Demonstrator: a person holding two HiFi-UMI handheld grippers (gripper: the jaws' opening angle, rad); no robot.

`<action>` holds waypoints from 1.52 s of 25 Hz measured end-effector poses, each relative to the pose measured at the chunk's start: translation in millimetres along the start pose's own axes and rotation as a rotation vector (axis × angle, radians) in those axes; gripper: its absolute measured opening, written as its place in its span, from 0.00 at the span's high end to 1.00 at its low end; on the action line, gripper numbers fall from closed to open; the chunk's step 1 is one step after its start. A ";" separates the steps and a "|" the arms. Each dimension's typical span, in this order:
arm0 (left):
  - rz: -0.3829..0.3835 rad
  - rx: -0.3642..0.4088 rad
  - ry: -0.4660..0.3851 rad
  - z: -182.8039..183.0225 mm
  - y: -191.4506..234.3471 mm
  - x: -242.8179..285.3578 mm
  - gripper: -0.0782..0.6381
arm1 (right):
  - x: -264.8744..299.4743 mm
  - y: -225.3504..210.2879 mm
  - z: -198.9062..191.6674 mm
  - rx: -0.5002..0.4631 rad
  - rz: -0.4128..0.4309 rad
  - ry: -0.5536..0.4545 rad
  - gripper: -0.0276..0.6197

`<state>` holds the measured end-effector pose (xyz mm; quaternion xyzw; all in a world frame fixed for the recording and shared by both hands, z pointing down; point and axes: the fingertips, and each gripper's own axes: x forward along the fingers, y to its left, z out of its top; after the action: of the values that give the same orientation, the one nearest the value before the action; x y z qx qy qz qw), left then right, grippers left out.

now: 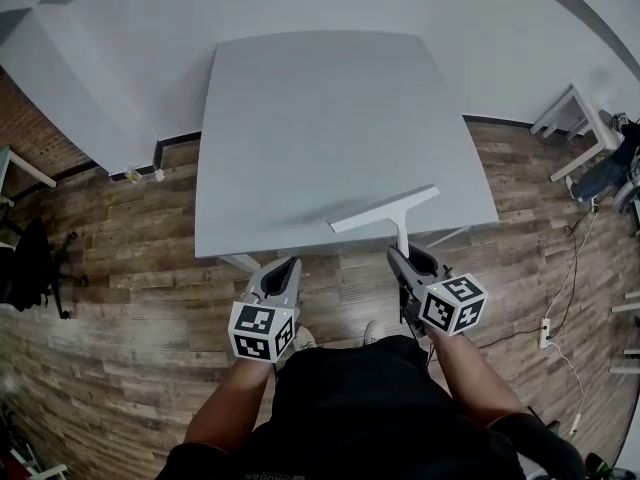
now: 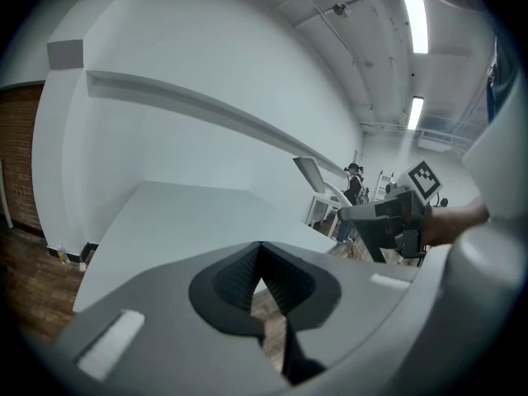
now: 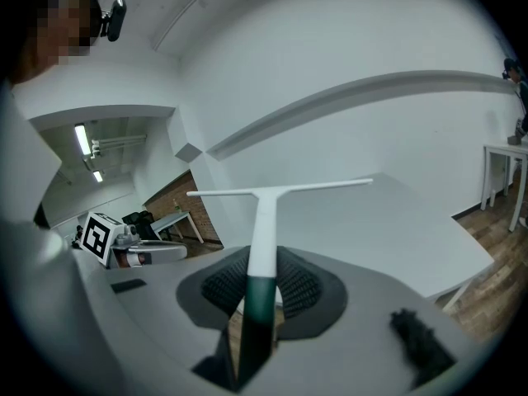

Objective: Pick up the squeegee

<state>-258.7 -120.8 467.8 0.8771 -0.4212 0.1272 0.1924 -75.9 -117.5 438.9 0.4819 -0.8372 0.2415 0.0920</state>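
The white T-shaped squeegee [image 1: 385, 210] hangs just over the near edge of the grey table [image 1: 320, 128], its blade level. In the right gripper view the squeegee [image 3: 266, 221] runs from a dark green handle between the jaws up to a white blade. My right gripper [image 1: 408, 260] is shut on that handle. My left gripper [image 1: 284, 268] hovers over the wooden floor before the table's near edge, its jaws closed together with nothing between them [image 2: 262, 280]. From the left gripper view the right gripper [image 2: 388, 221] shows off to the right.
Wooden floor [image 1: 120, 308] surrounds the table. A white wall [image 1: 120, 58] stands behind it. A white side table [image 1: 578, 128] and cables [image 1: 565, 298] lie at the right. A dark chair [image 1: 30, 263] stands at the left. The person's dark clothing [image 1: 370, 408] fills the bottom.
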 end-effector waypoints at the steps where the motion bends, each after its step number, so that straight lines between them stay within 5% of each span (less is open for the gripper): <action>1: 0.008 -0.004 -0.003 2.8 -19.4 9.8 0.88 | -13.9 -13.8 0.8 0.000 0.011 0.002 0.81; 4: 0.017 -0.005 -0.012 9.0 -52.8 28.8 0.88 | -33.4 -34.0 3.7 0.002 0.046 0.002 0.81; 13: 0.029 0.005 0.006 6.6 -61.5 29.9 0.88 | -30.8 -32.8 0.9 0.019 0.081 0.000 0.81; 38: -0.012 0.073 0.055 1.1 -71.3 25.7 0.88 | -23.6 -40.2 -8.0 0.037 0.047 -0.001 0.81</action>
<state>-186.7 -98.2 460.3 0.8823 -0.4053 0.1654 0.1728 -30.1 -112.4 449.4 0.4641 -0.8437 0.2586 0.0770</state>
